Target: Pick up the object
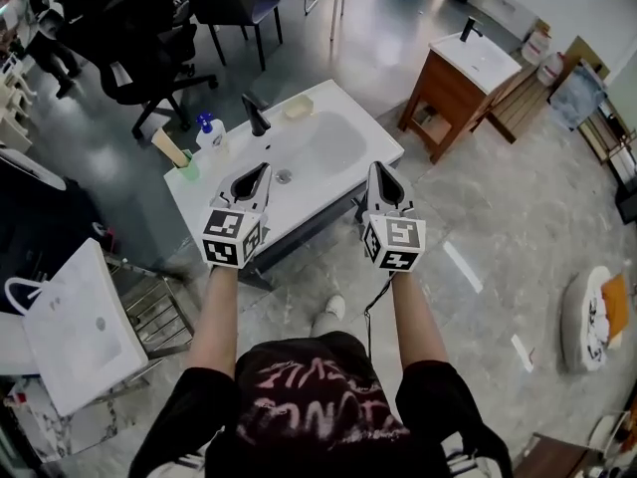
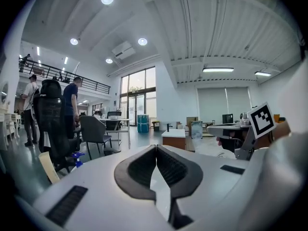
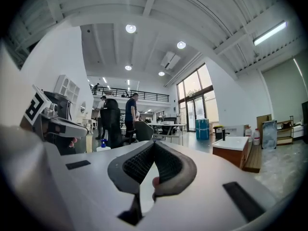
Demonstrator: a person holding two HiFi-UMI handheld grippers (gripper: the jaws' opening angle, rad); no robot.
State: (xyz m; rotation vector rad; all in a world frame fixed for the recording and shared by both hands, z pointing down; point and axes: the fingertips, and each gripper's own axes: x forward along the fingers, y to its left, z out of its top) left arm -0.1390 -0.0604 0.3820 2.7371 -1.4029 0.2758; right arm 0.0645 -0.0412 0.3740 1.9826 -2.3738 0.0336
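Note:
In the head view both grippers are held side by side above the front edge of a white sink counter (image 1: 328,103). On its left end stand a white bottle with a blue cap (image 1: 209,132), a beige block (image 1: 169,148) and a small green thing (image 1: 188,170). A pale soap bar (image 1: 297,109) lies at the back, beside a black faucet (image 1: 256,116). My left gripper (image 1: 262,171) is shut and empty, its tips over the basin (image 1: 317,147). My right gripper (image 1: 379,170) is shut too, with nothing in it, near the counter's right corner. Both gripper views look level into the room, jaws (image 2: 155,148) (image 3: 153,143) closed.
A wooden vanity with a white basin (image 1: 466,76) stands to the right behind the counter. Black office chairs (image 1: 149,38) are at the back left, with people beyond them. Another white sink on a metal rack (image 1: 75,322) is at my left. A round cushion (image 1: 594,317) lies at the right.

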